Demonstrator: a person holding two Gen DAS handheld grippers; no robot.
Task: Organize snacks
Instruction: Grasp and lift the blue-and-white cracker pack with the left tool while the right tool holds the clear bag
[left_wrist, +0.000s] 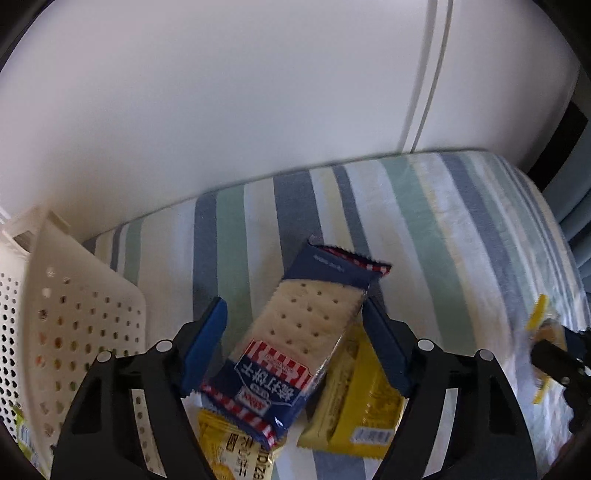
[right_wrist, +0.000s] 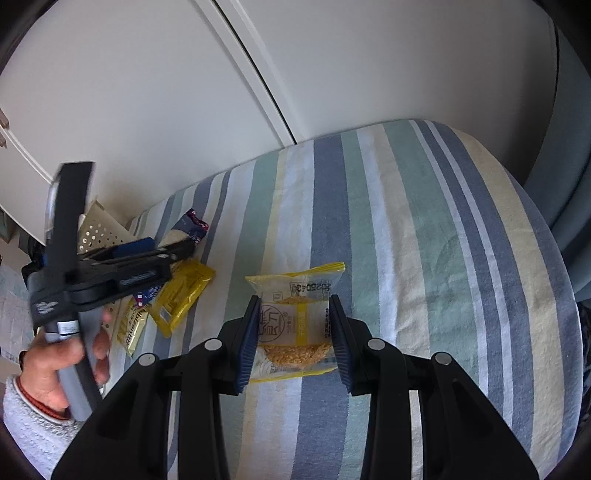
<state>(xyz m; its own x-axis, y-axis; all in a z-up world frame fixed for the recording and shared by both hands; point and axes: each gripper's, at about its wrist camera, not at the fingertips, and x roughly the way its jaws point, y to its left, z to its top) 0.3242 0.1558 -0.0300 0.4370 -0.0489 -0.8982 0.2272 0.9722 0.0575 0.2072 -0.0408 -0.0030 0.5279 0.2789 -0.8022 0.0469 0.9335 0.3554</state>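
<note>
The left tool is wide open, its two blue pads standing on either side of one blue cracker packet, and I cannot tell if the pads touch it. This packet lies tilted across two yellow snack packets: one at the near edge under its lower end, and one under its right side. The right tool has its pads pressed on both sides of a fourth snack, a clear packet with yellow ends and a round grain cake inside, which sits on the striped cloth apart from the other three. So there are four packets on the cloth: one blue, two yellow, one clear. One white basket with holes stands at the left, just beside the pile, and something green shows inside it. To the right and behind the packets the cloth is bare up to its rounded edge. Behind this edge there are white cabinet doors. A hand in a grey sleeve holds the left tool.
</note>
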